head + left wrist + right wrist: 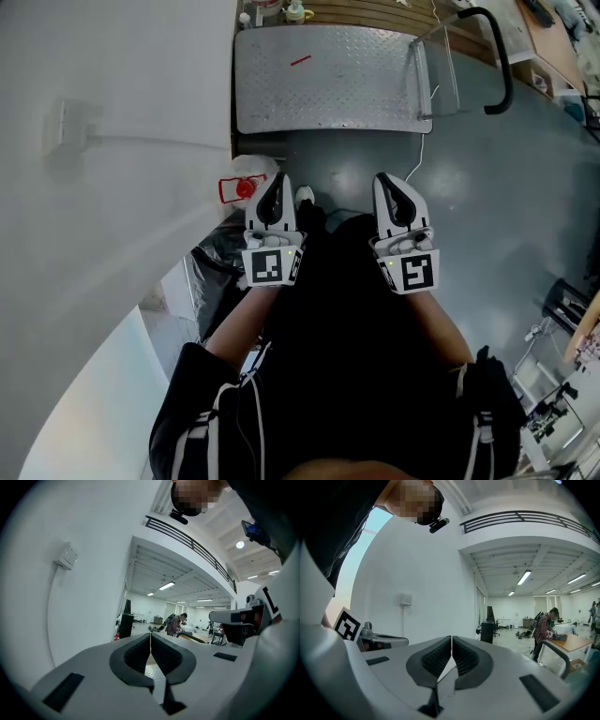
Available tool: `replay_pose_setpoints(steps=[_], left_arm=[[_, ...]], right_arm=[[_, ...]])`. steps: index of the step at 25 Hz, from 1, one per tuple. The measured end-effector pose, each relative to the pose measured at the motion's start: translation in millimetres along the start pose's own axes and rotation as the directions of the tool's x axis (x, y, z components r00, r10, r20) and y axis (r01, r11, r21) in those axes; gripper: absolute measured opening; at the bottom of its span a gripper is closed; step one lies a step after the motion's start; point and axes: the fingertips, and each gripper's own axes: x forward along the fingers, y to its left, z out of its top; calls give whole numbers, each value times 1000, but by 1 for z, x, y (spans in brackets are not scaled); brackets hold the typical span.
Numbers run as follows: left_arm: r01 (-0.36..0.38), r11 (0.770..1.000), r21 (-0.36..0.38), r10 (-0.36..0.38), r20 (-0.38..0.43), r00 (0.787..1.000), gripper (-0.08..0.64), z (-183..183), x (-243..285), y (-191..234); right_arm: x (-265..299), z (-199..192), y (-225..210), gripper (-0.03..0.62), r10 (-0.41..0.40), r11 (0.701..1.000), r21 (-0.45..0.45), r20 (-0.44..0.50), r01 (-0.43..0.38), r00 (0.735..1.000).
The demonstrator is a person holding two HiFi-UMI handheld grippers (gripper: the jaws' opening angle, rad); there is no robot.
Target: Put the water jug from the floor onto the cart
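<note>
Left gripper [277,183] and right gripper [386,183] side by side, near level. Fingers of both clenched shut, nothing between them. Water jug [251,171], red cap, sits on the floor [487,187] by the wall [112,141], just beside the left gripper. Cart [328,80] stands just beyond.

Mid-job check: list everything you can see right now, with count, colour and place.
cart: 1, silver deck with black handle, on the grey floor straight ahead
water jug: 1, clear with red cap, on the floor by the white wall, just left of the left tool
bag: 1, black, by the wall, nearer the person than the jug
wall box: 1, white, on the wall at left
cable: 1, white, on the floor at the cart's handle end
bystander: 1, plaid shirt, far across the hall
left tool: 1, white and black, shut, empty
right tool: 1, white and black, shut, empty
</note>
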Motion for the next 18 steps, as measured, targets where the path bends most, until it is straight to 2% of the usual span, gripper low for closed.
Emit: replay_pose_setpoints(steps=[9, 18], left_arm=[[-95, 995, 16, 96, -33, 995, 18, -2, 7, 27], [-188, 981, 45, 192, -108, 975, 18, -22, 12, 44]], right_arm=[[26, -4, -17, 20, 25, 999, 25, -8, -24, 1000], [66, 1, -18, 20, 142, 989, 41, 22, -142, 990]])
